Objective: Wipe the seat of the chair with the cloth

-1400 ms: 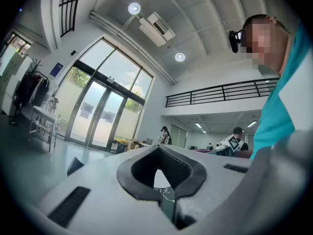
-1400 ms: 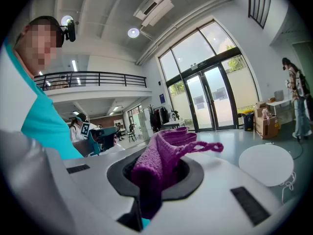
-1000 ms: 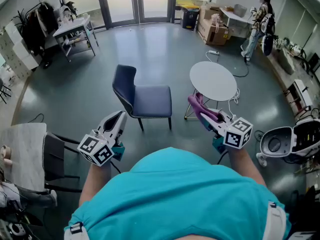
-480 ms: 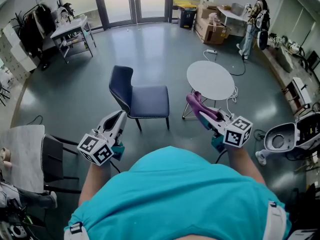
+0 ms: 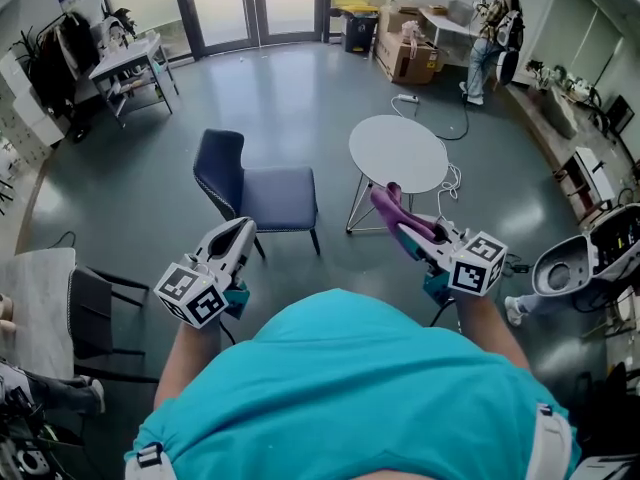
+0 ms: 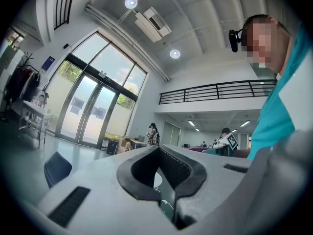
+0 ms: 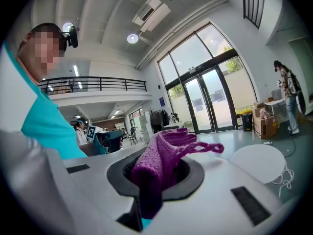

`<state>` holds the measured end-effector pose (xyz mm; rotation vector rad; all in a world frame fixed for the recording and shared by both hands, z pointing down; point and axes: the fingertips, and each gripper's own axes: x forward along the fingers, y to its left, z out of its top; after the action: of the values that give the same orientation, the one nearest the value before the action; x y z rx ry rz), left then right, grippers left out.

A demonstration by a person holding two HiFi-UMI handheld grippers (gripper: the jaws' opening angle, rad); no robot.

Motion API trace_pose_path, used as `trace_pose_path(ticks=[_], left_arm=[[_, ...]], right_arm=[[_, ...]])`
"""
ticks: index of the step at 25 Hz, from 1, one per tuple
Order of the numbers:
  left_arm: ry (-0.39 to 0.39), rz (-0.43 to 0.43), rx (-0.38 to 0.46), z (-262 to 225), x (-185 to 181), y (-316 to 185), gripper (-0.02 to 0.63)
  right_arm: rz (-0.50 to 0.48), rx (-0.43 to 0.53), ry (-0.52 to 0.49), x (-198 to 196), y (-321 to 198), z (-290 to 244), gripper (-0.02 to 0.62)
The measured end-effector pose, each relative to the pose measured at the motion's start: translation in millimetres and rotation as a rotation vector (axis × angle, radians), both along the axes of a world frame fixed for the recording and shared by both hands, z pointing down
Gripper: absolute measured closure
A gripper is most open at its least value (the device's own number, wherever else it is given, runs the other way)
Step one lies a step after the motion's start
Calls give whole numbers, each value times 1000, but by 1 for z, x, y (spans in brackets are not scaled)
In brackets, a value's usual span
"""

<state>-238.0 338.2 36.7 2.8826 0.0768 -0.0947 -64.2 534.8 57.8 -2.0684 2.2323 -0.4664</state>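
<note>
Torso (image 5: 350, 388) in teal fills the lower head view and hides the floor under both hands. A white machine (image 5: 575, 268) at the right edge is cut off, and a second dark chair (image 5: 95, 313) on the left is partly cropped. Far off, a person (image 5: 490, 28) stands by cardboard boxes (image 5: 405, 53), too small to make out in detail.

The chair (image 5: 270, 196), dark blue and padded, stands on the grey floor (image 5: 300, 98) well ahead of both grippers, its back to the left and its seat bare. Beside it on the right is a round white table (image 5: 398, 153).

The left gripper (image 5: 238, 230) has its fingers together, with nothing between them. The right gripper (image 5: 402, 230) has its fingers clamped on the cloth (image 5: 388, 203), a purple knitted piece bunched up, with a thin loop sticking out past the tips, held in the air near the table's leg.
</note>
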Motion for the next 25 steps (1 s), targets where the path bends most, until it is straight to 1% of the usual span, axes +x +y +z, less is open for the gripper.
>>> trace_pose_path(ticks=[2,4,12,17,20,25], left_arm=[[-5,-1,-4,0,11,24,601],[-14,-2,-6,2,15,33,601],[-44,-4,-7,11,23,49,601],[-61,-11,-12,18,28,51,601],[-59,-7,-20,24,28,38,601],[-30,19,-28,30,24,-27,601]], right_arm=[[-10,-6,2,10,24,0,546],[-20,-9,-1,13,33,3,546],[-51,0,-40,20,40,16,545],[-75,-14,-64,23,37,30,545],[-72,-12,-64,23,23,34,545],[-49,-21,-42,15,-38,37,545]])
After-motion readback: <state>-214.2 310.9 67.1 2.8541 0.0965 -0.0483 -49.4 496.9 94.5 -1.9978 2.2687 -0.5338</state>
